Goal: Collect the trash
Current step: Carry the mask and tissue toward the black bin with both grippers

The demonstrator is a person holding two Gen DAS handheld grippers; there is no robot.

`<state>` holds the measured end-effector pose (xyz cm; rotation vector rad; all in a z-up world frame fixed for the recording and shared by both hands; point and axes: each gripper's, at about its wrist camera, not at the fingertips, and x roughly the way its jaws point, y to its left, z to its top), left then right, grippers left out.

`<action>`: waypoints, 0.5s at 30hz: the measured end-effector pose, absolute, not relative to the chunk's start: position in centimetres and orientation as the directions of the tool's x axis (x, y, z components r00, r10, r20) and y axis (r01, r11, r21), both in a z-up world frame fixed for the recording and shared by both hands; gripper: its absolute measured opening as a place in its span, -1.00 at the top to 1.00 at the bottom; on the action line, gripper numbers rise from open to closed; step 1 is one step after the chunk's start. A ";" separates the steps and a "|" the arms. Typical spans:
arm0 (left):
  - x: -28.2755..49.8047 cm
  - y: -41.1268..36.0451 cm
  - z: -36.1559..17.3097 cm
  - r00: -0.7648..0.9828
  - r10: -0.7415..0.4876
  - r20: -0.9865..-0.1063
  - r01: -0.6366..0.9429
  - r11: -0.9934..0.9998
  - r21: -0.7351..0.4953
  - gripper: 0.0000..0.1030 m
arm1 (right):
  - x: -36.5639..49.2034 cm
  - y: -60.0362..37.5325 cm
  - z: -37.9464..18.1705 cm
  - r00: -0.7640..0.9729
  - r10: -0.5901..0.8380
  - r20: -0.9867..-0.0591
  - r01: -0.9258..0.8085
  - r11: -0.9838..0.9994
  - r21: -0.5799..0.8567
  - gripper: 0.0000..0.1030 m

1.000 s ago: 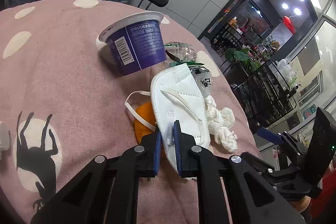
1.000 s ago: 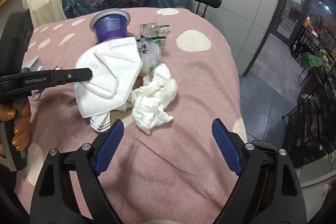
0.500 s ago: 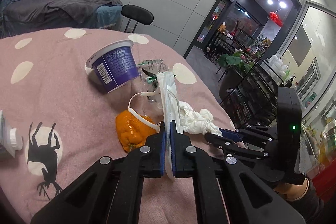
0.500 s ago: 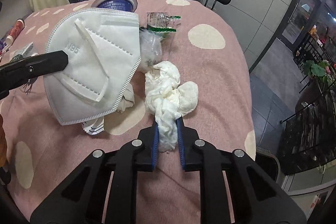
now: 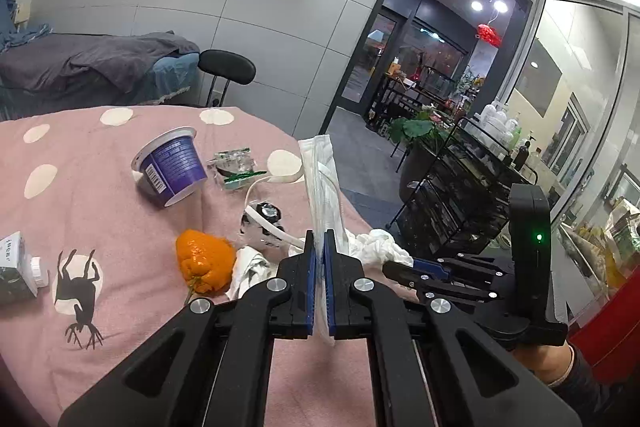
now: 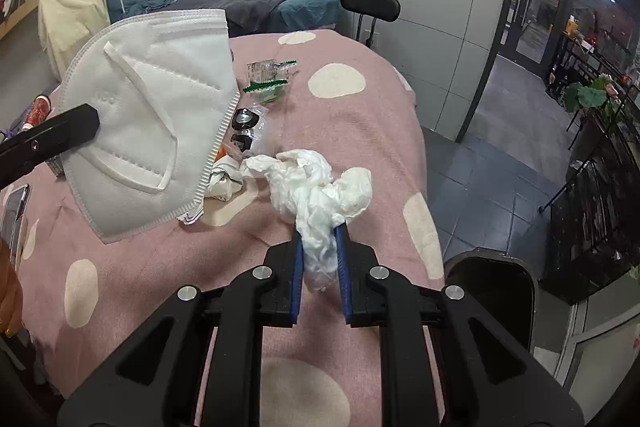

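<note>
My left gripper is shut on a white face mask, held edge-on above the pink cloth-covered table; the mask also shows broadside in the right wrist view. My right gripper is shut on a crumpled white tissue, lifted a little off the table; the tissue also shows in the left wrist view. On the table lie a purple tub on its side, an orange peel, clear plastic wrappers and a small crumpled paper.
A dark trash bin stands on the floor at the table's right edge. A small carton lies at the table's left. A black chair and a bed are behind the table. A black metal rack stands to the right.
My left gripper has lifted the mask higher off the table. My right gripper went from open to shut on the tissue and has raised it slightly.
</note>
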<state>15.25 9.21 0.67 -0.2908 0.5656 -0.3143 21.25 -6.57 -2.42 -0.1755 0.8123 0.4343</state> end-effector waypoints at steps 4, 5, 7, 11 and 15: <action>15.1 8.0 1.0 0.797 -0.388 -0.463 0.240 0.907 -0.347 0.91 | 20.1 -8.9 -1.8 0.629 0.305 -0.715 -0.399 0.916 0.040 0.70; 15.2 7.6 1.0 0.794 -0.395 -0.462 0.248 0.904 -0.347 0.91 | 19.8 -9.6 -1.7 0.636 0.301 -0.711 -0.387 0.921 0.044 0.69; 15.2 6.9 1.0 0.789 -0.409 -0.459 0.261 0.899 -0.351 0.91 | 19.4 -11.2 -1.6 0.650 0.287 -0.704 -0.356 0.933 0.051 0.69; 15.1 5.0 1.3 0.774 -0.441 -0.455 0.303 0.888 -0.345 0.91 | 18.2 -14.6 -1.4 0.681 0.242 -0.691 -0.281 0.958 0.059 0.69; 15.5 2.7 1.1 0.747 -0.483 -0.457 0.354 0.871 -0.341 0.91 | 17.7 -17.8 -1.7 0.693 0.195 -0.694 -0.204 0.976 0.071 0.70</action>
